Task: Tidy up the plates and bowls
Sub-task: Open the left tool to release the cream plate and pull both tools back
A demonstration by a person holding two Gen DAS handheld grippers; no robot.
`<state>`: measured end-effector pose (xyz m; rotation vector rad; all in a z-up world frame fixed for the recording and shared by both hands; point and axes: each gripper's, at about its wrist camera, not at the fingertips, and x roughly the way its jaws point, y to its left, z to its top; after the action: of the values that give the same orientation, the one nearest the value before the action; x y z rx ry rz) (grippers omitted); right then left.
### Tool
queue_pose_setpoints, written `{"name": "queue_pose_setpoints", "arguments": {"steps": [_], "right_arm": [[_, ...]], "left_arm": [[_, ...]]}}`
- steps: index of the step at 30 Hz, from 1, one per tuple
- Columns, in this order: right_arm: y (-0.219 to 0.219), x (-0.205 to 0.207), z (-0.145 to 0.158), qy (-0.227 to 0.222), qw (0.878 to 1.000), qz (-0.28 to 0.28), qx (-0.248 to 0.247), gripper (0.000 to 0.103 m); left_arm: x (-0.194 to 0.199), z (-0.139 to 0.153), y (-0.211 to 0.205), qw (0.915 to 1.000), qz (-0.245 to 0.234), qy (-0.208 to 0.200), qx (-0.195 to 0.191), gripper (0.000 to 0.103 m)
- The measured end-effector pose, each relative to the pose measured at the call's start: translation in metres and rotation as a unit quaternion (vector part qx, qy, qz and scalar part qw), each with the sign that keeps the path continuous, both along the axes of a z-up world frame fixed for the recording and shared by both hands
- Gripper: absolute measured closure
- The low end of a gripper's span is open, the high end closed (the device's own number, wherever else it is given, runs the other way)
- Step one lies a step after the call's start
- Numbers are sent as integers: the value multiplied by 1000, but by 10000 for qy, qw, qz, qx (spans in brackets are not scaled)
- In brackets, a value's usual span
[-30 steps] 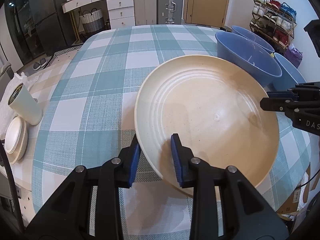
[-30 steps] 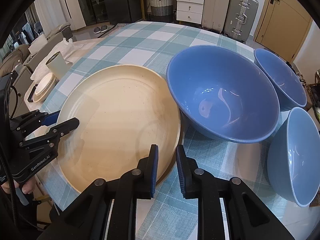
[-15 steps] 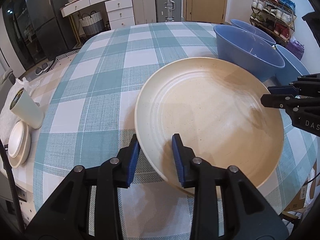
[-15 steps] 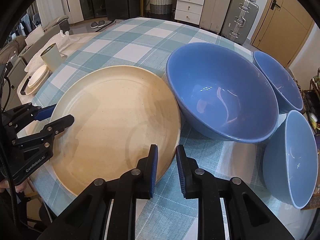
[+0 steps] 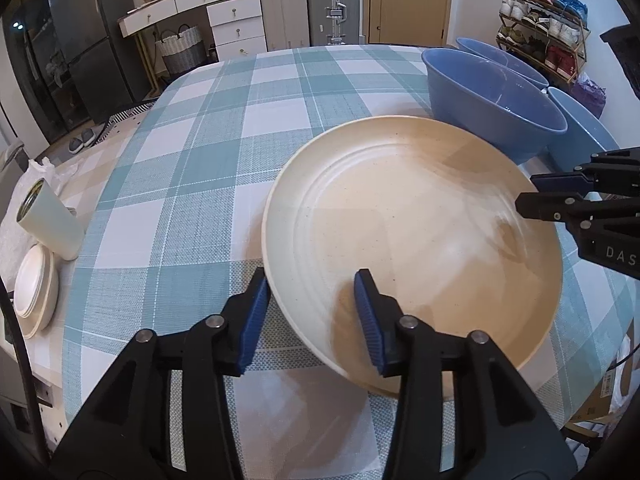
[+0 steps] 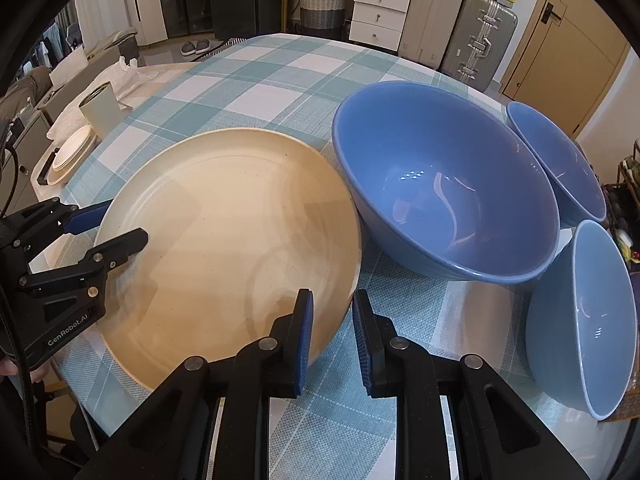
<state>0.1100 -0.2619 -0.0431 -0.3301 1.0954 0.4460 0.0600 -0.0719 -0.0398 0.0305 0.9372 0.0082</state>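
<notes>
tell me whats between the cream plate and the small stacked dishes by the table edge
Only bare checked tablecloth lies between the cream plate and the stacked dishes; a pale cup leans just beyond them. The left wrist view shows it.

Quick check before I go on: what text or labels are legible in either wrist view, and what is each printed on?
"GenRobot.AI": white lettering on the body of the left gripper, seen from the right wrist view.
"DAS": cut off by the picture edge, on the body of the right gripper, seen from the left wrist view.
Sticker on the cardboard box beside the table: too small to read.
Plate and bowls: no markings seen.
</notes>
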Motion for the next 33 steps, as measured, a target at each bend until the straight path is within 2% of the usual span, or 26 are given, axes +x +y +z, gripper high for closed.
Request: {"name": "queue_pose_setpoints", "arguments": {"steps": [3, 5, 7, 8, 13, 15, 16, 22, 33], "right_arm": [[1, -2, 1, 27, 10000, 81, 41, 72], [1, -3, 3, 47, 9999, 117, 90, 66], [0, -5, 6, 82, 9996, 131, 222, 50], [-1, -6, 7, 79, 9995, 136, 273, 48], [-2, -11, 16, 123, 9985, 165, 502, 23], [-2, -15, 21, 52, 9985, 214, 502, 19], [-3, -17, 25, 31, 9983, 227, 527, 17], [-17, -24, 50, -125, 9959, 140, 887, 5], [-58, -33, 104, -631, 9894, -113, 1303, 4]], "left_arm": [[0, 0, 1, 9999, -26, 47, -89, 57], [0, 0, 2, 9997, -44, 88, -207, 45], [-2, 2, 4, 9995, -35, 37, -317, 37], [-3, 4, 6, 9993, -38, 10, -374, 30], [-7, 15, 10, 9970, -116, -67, -762, 21], [-8, 20, 9, 9960, -192, -111, -868, 11], [-9, 22, 8, 9958, -212, -133, -876, 3], [-11, 45, 0, 9950, -302, -300, -905, 2], [6, 97, -19, 9915, -444, -582, -1075, 2]]}}
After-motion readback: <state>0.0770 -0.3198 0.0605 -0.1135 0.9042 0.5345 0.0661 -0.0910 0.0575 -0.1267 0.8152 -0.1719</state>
